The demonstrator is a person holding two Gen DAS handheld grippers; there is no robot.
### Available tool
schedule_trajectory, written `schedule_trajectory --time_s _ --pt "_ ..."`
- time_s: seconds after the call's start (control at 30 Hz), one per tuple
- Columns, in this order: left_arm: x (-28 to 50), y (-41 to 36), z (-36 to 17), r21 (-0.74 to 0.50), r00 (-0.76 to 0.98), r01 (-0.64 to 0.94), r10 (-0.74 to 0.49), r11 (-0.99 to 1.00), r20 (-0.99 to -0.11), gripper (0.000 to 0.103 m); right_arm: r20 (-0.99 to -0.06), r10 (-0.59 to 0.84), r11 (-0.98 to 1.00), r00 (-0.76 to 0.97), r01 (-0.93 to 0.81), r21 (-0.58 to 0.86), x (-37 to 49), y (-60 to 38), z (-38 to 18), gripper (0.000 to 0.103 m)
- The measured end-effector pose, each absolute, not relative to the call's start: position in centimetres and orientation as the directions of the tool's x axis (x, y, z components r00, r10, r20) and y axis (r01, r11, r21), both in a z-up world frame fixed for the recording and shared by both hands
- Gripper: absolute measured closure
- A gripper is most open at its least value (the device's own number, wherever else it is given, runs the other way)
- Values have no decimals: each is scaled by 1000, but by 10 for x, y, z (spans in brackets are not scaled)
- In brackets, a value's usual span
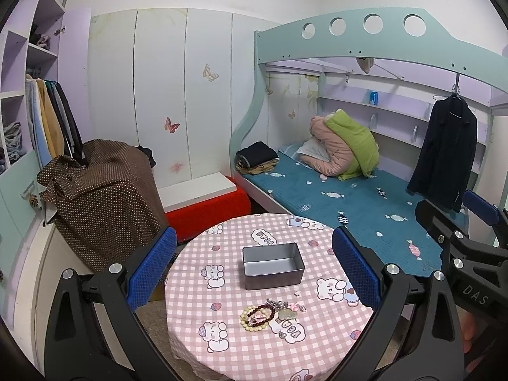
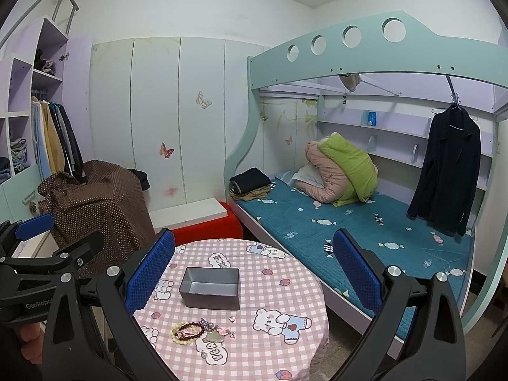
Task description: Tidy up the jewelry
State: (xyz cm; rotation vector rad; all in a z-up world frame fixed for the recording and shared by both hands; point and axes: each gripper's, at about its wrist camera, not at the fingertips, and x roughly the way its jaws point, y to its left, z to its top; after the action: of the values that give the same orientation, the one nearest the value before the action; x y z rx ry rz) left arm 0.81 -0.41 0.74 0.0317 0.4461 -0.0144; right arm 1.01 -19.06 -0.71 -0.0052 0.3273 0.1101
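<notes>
While both of your grippers hang wide open and empty above the round table [image 1: 222,349], the jewelry waits in a small heap near its front edge.

Your left gripper [image 1: 254,273] and right gripper [image 2: 254,273] grip nothing; the grey tin box [image 1: 272,266] stands empty mid-table, just behind the heap. Expect the pile [image 1: 270,312] to be light, loose and likely to snag: the dark bead bracelet [image 1: 258,312] lies inside the pale bead loop [image 1: 250,323], touching a jade-like pendant [image 1: 286,314] and glittery bits. Pinch one strand across its beads, not the tangle. A tiny piece [image 1: 297,292] sits apart, nearer the box. The checked cloth may drag; the table edge is close, so lift upward. Room above the box looks open.
</notes>
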Motion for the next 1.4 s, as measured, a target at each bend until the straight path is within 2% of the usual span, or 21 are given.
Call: schedule_trajectory --time_s 0.4,0.7,1.23,1.4 --pt "14 -1 5 21 896 24 -12 999 -445 5 -344 113 994 932 -110 30 18 -194 -10 7" --pt "24 1 -10 17 869 29 -17 999 -495 5 -375 133 991 917 -126 45 25 -197 -18 7" --pt "62 15 -84 -22 689 -5 -12 1000 -724 5 -476 215 976 853 -172 132 50 -218 -66 8" --pt "74 16 -109 -58 629 -26 -28 998 -777 5 -530 196 980 825 -174 92 61 -221 -88 8"
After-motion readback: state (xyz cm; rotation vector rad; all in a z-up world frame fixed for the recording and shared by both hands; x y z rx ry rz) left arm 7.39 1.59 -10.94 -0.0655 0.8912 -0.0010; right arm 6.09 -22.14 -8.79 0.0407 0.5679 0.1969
